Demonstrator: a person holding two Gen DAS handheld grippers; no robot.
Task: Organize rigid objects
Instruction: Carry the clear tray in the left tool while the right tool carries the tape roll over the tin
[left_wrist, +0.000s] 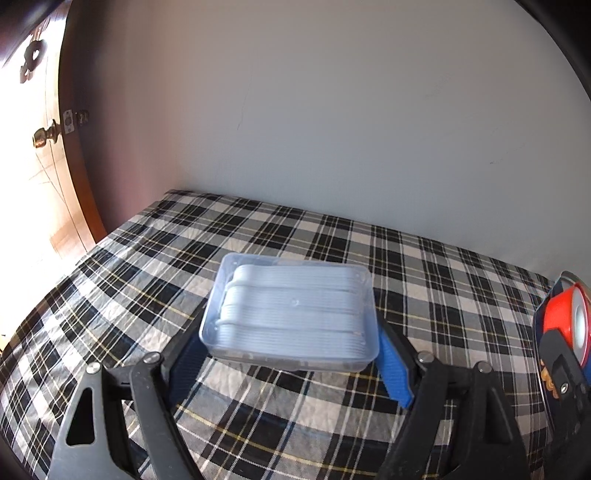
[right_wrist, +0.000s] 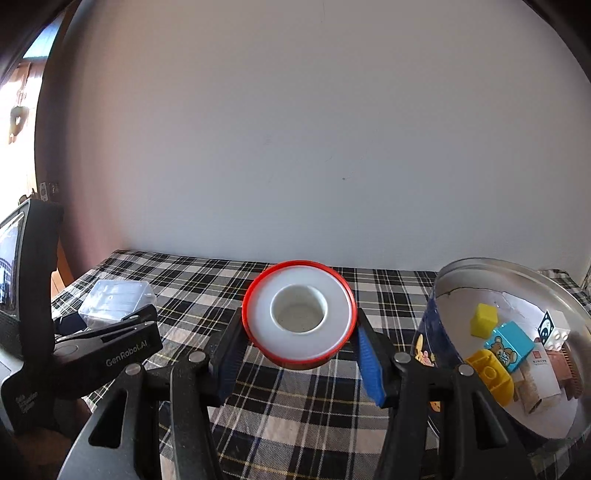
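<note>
1. Red-rimmed tape roll: white face and hollow core toward the right wrist camera, held off the plaid cloth. The right gripper pinches it, 2 blue pads on opposite sides of the rim.
2. Clear plastic box with white ribbed contents: lifted above the cloth, near the table's middle. The left gripper clamps it across its width, fingers spread wide against both side walls.
3. Round tin: just right of the tape roll, open mouth tilted to camera. Inside are a yellow cube, a blue bear block, a yellow brick and a white brick.
4. Likely step: carry both items to the tin. That is a judgement.
5. Tape roll goes first since it is nearest. Keep it level so it does not pivot between the pads, and clear the tin rim before letting go.
6. The box looks wide for the space left; bring it in by a short edge. Smooth walls may slip, so keep the squeeze steady.
7. The left gripper shows at the left edge of the right wrist view; keep both well apart near the tin.
</note>
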